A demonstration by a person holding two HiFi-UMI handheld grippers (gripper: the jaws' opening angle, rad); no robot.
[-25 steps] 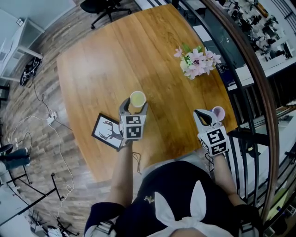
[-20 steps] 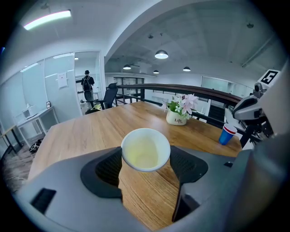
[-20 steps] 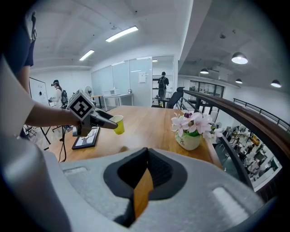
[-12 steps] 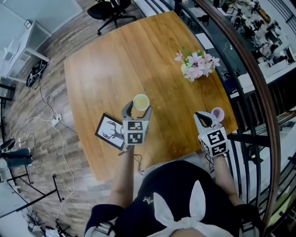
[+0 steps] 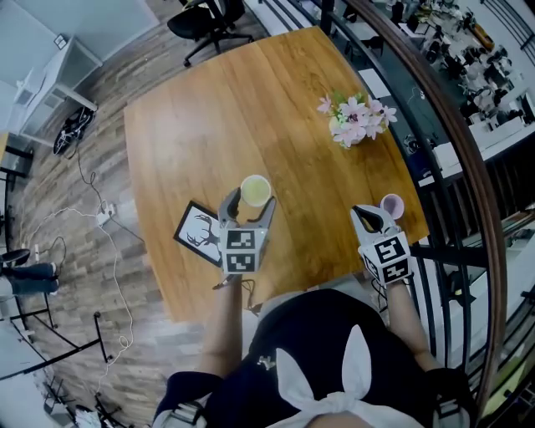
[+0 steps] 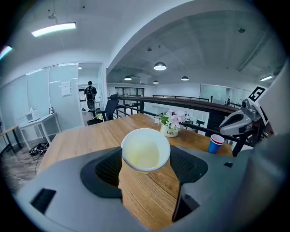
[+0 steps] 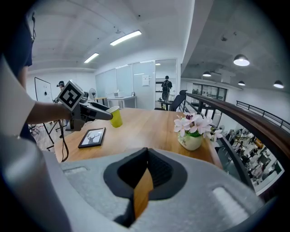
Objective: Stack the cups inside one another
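A pale yellow cup (image 5: pixel 255 191) hangs above the wooden table (image 5: pixel 209 109), and my left gripper (image 5: pixel 249 205) is shut on it. In the left gripper view the yellow cup (image 6: pixel 145 149) sits between the dark pads, its open mouth facing the camera. A blue cup (image 6: pixel 216 143) with a red-and-white rim stands near the table's right edge; in the head view the blue cup (image 5: pixel 392 204) is just beyond my right gripper (image 5: pixel 372 219). That gripper is shut with nothing in it. From the right gripper view, the left gripper (image 7: pixel 97 113) and yellow cup (image 7: pixel 116 116) show at the left.
A white pot of pink flowers (image 5: pixel 355 121) stands at the table's far right. A black picture frame (image 5: pixel 201 234) lies flat near the front left edge. A dark railing (image 5: pixel 451 150) runs close along the right side. An office chair (image 5: pixel 205 21) stands beyond the table.
My left gripper has risen with the yellow cup, lifting it off the table and carrying it slightly right. The right gripper has stayed shut and nearly still.
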